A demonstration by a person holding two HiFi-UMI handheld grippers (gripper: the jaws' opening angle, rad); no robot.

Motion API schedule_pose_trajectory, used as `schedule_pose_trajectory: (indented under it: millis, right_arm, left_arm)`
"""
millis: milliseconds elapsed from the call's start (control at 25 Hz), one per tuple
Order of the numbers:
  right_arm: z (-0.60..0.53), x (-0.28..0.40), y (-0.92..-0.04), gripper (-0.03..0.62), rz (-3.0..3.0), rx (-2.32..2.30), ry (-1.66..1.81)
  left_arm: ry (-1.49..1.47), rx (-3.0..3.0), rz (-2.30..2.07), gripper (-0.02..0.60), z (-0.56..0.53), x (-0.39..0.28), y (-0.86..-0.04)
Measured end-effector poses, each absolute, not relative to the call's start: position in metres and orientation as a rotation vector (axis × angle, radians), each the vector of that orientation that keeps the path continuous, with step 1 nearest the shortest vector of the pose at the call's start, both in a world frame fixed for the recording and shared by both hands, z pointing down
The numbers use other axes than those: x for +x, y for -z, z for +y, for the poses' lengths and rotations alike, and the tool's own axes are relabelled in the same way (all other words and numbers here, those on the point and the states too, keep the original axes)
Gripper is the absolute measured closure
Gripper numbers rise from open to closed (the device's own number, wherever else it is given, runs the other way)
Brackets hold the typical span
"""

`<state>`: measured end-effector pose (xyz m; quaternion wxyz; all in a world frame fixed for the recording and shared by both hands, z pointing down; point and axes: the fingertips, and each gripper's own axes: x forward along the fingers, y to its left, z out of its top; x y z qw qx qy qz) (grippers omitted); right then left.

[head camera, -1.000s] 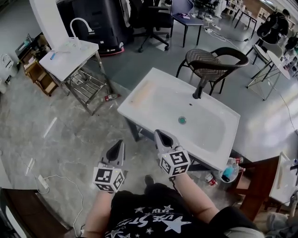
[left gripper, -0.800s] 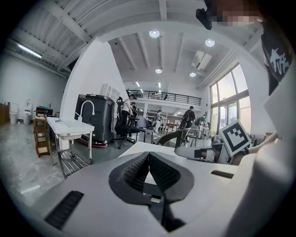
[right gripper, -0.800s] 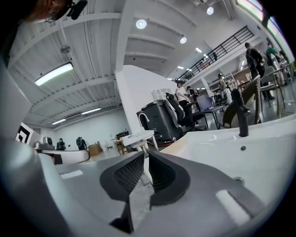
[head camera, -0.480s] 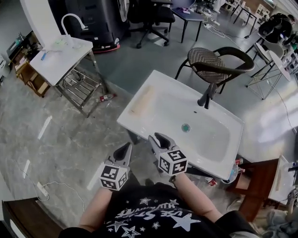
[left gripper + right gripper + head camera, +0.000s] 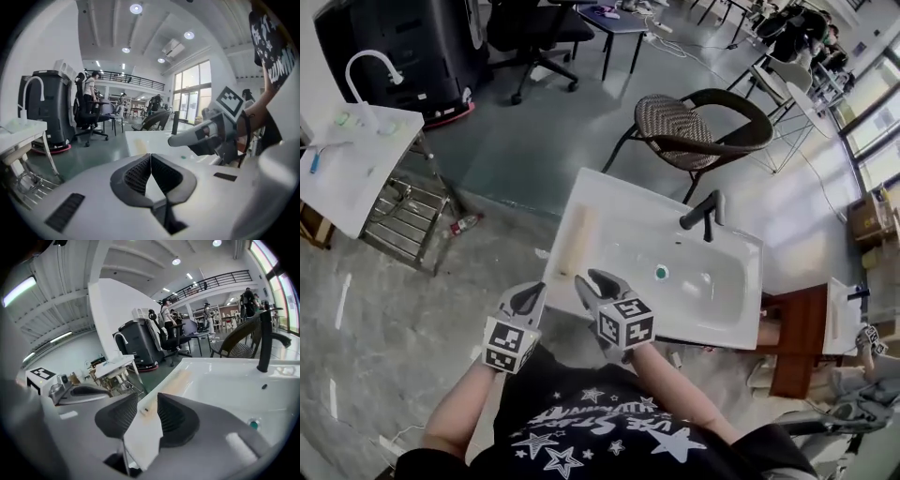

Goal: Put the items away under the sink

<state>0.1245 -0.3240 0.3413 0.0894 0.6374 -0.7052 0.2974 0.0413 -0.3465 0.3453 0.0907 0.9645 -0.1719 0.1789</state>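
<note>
The white sink (image 5: 712, 281) stands in front of me with a black tap (image 5: 703, 214) and a green drain (image 5: 661, 273). A beige strip (image 5: 578, 241) lies on its left deck. My right gripper (image 5: 592, 281) hovers at the sink's near left corner; its jaws have just been opening and stand slightly apart with nothing between them (image 5: 147, 401). Just left of the sink's edge, my left gripper (image 5: 528, 298) is shut and empty (image 5: 150, 157). The basin hides the space under the sink.
A wicker chair (image 5: 694, 122) stands behind the sink. At the left are a second white sink stand (image 5: 347, 169), a steel rack (image 5: 403, 220) and a bottle on the floor (image 5: 464, 223). A brown cabinet (image 5: 792, 342) is at the right.
Both grippers have moved forward toward the sink's near left corner. The right jaws went from shut to slightly apart. The head view has swung, so the sink now lies square ahead.
</note>
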Motion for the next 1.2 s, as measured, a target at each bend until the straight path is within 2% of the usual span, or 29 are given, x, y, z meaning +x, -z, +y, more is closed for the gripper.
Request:
schedule_pose_trajectory:
  millis: [200,440,560,760,1200]
  right_arm:
    - [-0.364,0.126,-0.364,0.425,-1.965,1.981,-1.015]
    - [-0.38,0.137,-0.408,0.43,-1.735,1.98,-1.069]
    - [-0.379,0.136,-0.407,0.456,-1.738,1.98,-1.078]
    - [-0.367,0.138,-0.401,0.582,-1.754,2.001,-1.053]
    - [-0.281,0.161,-0.38,0.591,-1.969,1.942,-1.022]
  left_arm:
    - [-0.558,2.899,-0.401,0.572,-0.367,0.033,-0.356]
    - [-0.609,2.982,-0.236,0.572,-0.366,0.039,-0.359]
    - [-0.576,2.928,-0.24,0.572,-0.369,0.036,-0.359]
    - [-0.592,2.892,-0.285,0.572,-0.384,0.042,-0.371]
    - [-0.628,2.904,-0.428,0.572,-0.323,0.072,-0.358]
